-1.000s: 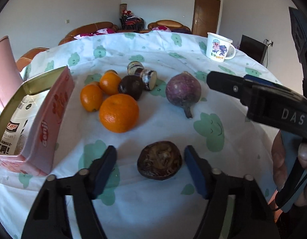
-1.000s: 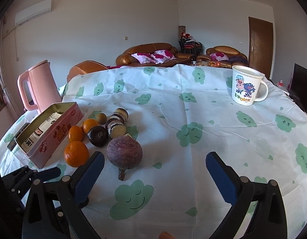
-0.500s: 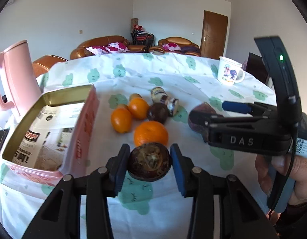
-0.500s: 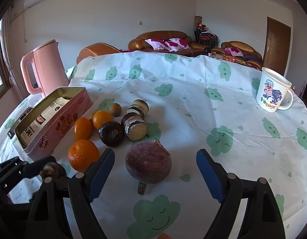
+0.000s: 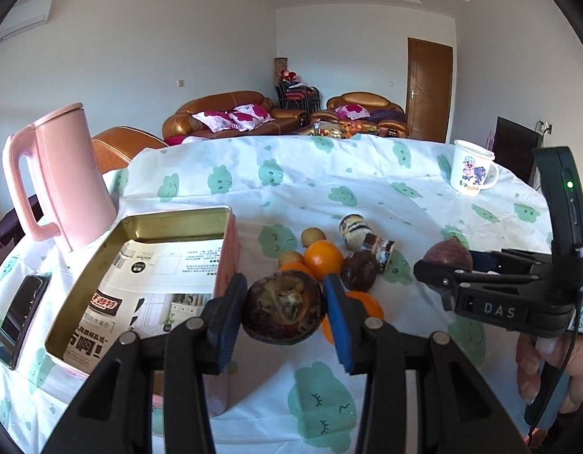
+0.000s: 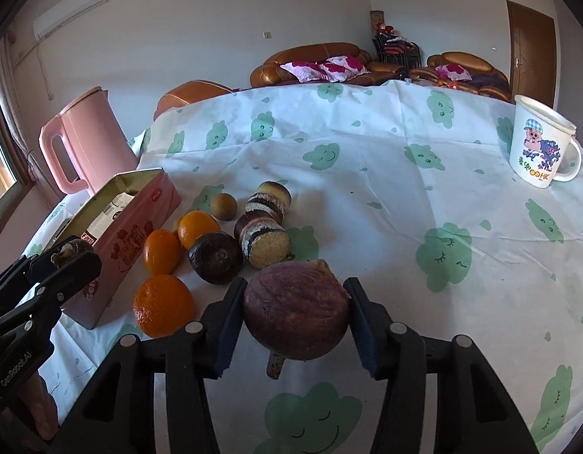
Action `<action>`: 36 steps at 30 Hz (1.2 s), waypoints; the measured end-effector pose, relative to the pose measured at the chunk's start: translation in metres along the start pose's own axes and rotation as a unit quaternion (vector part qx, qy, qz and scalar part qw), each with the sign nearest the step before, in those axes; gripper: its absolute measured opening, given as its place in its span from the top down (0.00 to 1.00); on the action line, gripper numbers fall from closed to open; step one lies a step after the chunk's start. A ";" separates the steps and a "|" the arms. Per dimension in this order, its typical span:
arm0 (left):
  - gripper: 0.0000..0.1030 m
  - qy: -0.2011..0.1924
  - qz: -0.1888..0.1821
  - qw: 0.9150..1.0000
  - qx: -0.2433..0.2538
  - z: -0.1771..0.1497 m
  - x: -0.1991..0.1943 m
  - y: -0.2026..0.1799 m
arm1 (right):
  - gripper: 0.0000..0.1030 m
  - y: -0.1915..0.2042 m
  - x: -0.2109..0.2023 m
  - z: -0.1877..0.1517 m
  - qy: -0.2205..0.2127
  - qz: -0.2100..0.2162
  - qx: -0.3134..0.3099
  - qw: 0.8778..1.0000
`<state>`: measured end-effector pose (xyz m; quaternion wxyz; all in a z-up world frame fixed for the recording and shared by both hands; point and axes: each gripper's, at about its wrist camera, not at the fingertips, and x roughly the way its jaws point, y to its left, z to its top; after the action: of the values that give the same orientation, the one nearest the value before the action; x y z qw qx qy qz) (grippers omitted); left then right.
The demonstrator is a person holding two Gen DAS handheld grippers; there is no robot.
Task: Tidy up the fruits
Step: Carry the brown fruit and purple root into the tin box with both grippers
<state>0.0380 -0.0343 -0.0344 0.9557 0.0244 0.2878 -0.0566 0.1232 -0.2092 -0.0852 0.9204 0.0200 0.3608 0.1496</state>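
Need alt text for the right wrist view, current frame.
The right gripper is closing around a round purple root vegetable on a cloud-print tablecloth. Left of it lie three oranges, a dark fruit and an open pink tin.

Right gripper (image 6: 295,321): jaws closing around purple root (image 6: 296,308), blue pads against both its sides, stem pointing down. Just beyond: dark fruit (image 6: 215,252), three oranges (image 6: 163,305), cake rolls (image 6: 265,232). Pink tin (image 6: 140,223) at left, open. Left gripper (image 6: 70,255) at far left, gripping a dark lump. Mug (image 6: 539,147) far right.
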 end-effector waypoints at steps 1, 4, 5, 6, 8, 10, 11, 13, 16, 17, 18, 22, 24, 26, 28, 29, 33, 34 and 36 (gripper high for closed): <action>0.58 -0.004 0.004 1.000 -0.001 0.001 -0.002 0.002 | 0.48 0.003 -0.004 0.002 -0.006 0.003 -0.001 1.000; 0.58 -0.014 0.010 1.000 -0.006 0.005 -0.007 0.007 | 0.48 0.015 -0.017 0.008 -0.033 0.005 -0.023 0.999; 0.58 -0.017 0.013 1.000 -0.008 0.007 -0.009 0.010 | 0.48 0.019 -0.021 0.011 -0.041 0.008 -0.028 0.999; 0.58 -0.020 0.016 1.000 -0.009 0.008 -0.011 0.012 | 0.48 0.024 -0.025 0.013 -0.048 0.014 -0.032 0.998; 0.58 -0.025 0.021 0.999 -0.012 0.011 -0.014 0.018 | 0.48 0.033 -0.030 0.019 -0.059 0.026 -0.042 0.997; 0.58 -0.029 0.028 0.999 -0.015 0.013 -0.016 0.025 | 0.48 0.041 -0.033 0.025 -0.068 0.031 -0.052 0.996; 0.58 -0.031 0.031 0.999 -0.017 0.014 -0.016 0.029 | 0.48 0.045 -0.034 0.027 -0.071 0.036 -0.056 0.995; 0.58 -0.033 0.039 0.998 -0.021 0.016 -0.017 0.036 | 0.48 0.054 -0.036 0.032 -0.076 0.043 -0.065 0.994; 0.58 -0.033 0.049 0.998 -0.029 0.018 -0.016 0.049 | 0.48 0.069 -0.035 0.040 -0.080 0.049 -0.082 0.992; 0.58 -0.033 0.053 0.998 -0.032 0.018 -0.015 0.054 | 0.48 0.074 -0.035 0.042 -0.081 0.052 -0.087 0.992; 0.58 -0.032 0.056 0.997 -0.034 0.019 -0.014 0.058 | 0.48 0.079 -0.034 0.045 -0.081 0.056 -0.091 0.991; 0.58 -0.034 0.068 0.996 -0.044 0.023 -0.012 0.078 | 0.48 0.098 -0.027 0.055 -0.082 0.072 -0.107 0.988; 0.58 -0.035 0.076 0.995 -0.045 0.024 -0.011 0.086 | 0.48 0.108 -0.022 0.060 -0.081 0.076 -0.115 0.987; 0.58 -0.036 0.082 0.995 -0.045 0.026 -0.009 0.093 | 0.48 0.118 -0.017 0.063 -0.079 0.085 -0.120 0.986; 0.58 -0.034 0.088 0.995 -0.045 0.027 -0.005 0.099 | 0.48 0.127 -0.012 0.067 -0.077 0.092 -0.126 0.985; 0.58 -0.032 0.090 0.994 -0.046 0.028 -0.003 0.102 | 0.48 0.132 -0.009 0.068 -0.076 0.094 -0.130 0.984; 0.58 -0.020 0.091 0.994 -0.053 0.026 0.008 0.116 | 0.48 0.147 0.005 0.074 -0.071 0.106 -0.136 0.983; 0.58 -0.017 0.090 0.994 -0.055 0.025 0.010 0.119 | 0.48 0.151 0.008 0.075 -0.068 0.109 -0.135 0.983; 0.58 -0.011 0.091 0.994 -0.059 0.024 0.015 0.126 | 0.48 0.158 0.016 0.076 -0.065 0.112 -0.138 0.982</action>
<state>0.0789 0.0878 -0.0206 0.9599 -0.0061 0.2764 0.0471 0.1438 -0.0483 -0.0166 0.9134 -0.0573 0.2713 0.2981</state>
